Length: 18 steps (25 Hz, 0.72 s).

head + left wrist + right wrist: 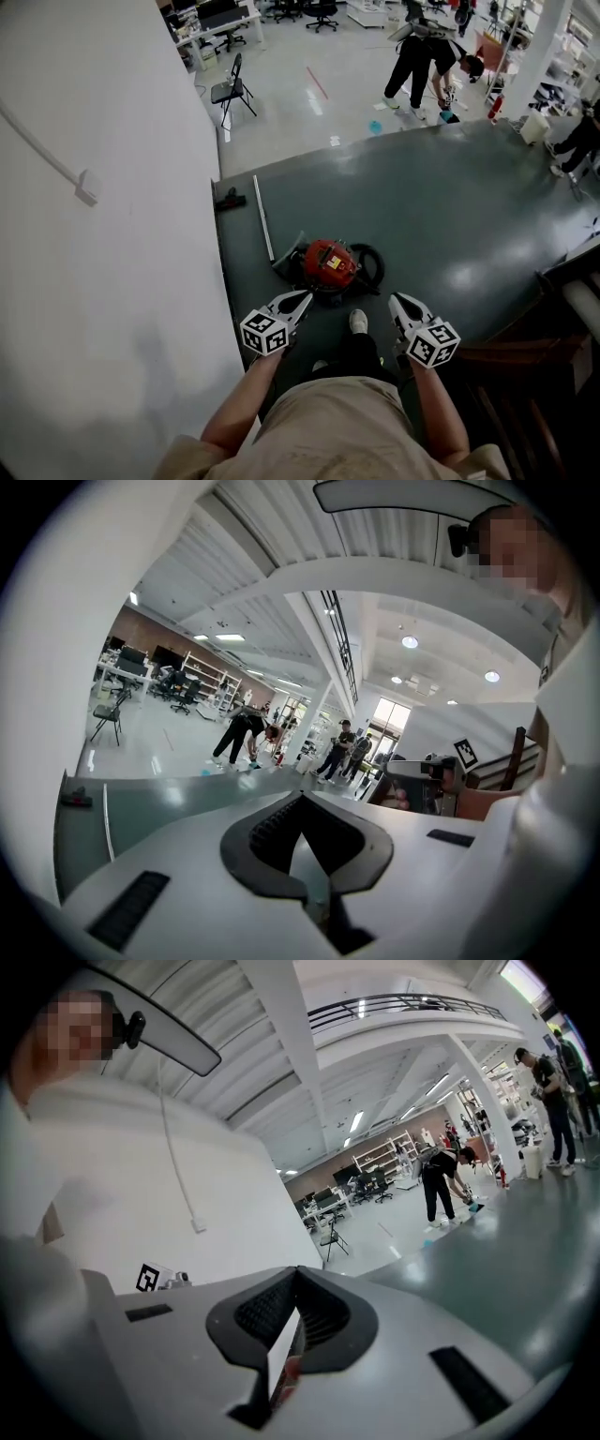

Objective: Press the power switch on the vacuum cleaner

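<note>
A red vacuum cleaner (328, 264) lies on the dark green mat (450, 216) just ahead of me, with its black hose (373, 267) curled at its right. Its power switch is too small to make out. My left gripper (305, 296) hovers at the vacuum's near left side, jaws together in a point and nothing held. My right gripper (394, 298) hangs to the near right of the vacuum, also shut and empty. In the left gripper view the left gripper (300, 796) has its jaws together, and so does the right gripper (296, 1269) in its own view. Neither touches the vacuum.
A metal wand (263, 217) lies on the mat behind the vacuum, with a black floor head (231, 199) by the white wall (103, 234) at the left. My shoe (358, 322) stands between the grippers. Dark stairs (562, 309) rise at the right. People (422, 66) bend at the mat's far edge.
</note>
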Each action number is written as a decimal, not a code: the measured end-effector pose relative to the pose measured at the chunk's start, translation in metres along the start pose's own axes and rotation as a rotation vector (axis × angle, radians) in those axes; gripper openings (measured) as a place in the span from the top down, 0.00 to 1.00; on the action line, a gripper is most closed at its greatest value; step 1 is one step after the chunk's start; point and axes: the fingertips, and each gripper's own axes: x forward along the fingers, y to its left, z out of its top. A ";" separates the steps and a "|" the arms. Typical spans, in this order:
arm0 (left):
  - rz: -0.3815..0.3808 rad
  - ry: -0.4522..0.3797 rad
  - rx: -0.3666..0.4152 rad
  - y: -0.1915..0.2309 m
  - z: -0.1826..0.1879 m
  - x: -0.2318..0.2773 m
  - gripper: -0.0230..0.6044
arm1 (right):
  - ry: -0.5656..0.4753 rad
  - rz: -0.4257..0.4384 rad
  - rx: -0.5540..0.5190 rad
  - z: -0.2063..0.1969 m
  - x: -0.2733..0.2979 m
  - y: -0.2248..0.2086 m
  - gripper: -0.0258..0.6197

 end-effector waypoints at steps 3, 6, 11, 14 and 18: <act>0.016 0.032 -0.012 0.018 0.007 0.041 0.96 | 0.018 0.001 -0.037 0.011 0.023 -0.038 0.94; 0.042 0.056 -0.032 0.030 0.018 0.083 0.96 | 0.036 0.000 -0.066 0.029 0.044 -0.081 0.94; 0.094 0.073 0.085 0.046 0.040 0.152 0.96 | 0.088 0.018 -0.077 0.049 0.082 -0.151 0.94; 0.144 0.069 0.128 0.062 0.043 0.185 0.96 | 0.122 0.046 -0.101 0.049 0.111 -0.186 0.94; 0.229 0.081 0.079 0.104 0.031 0.209 0.96 | 0.199 0.105 -0.100 0.030 0.161 -0.216 0.94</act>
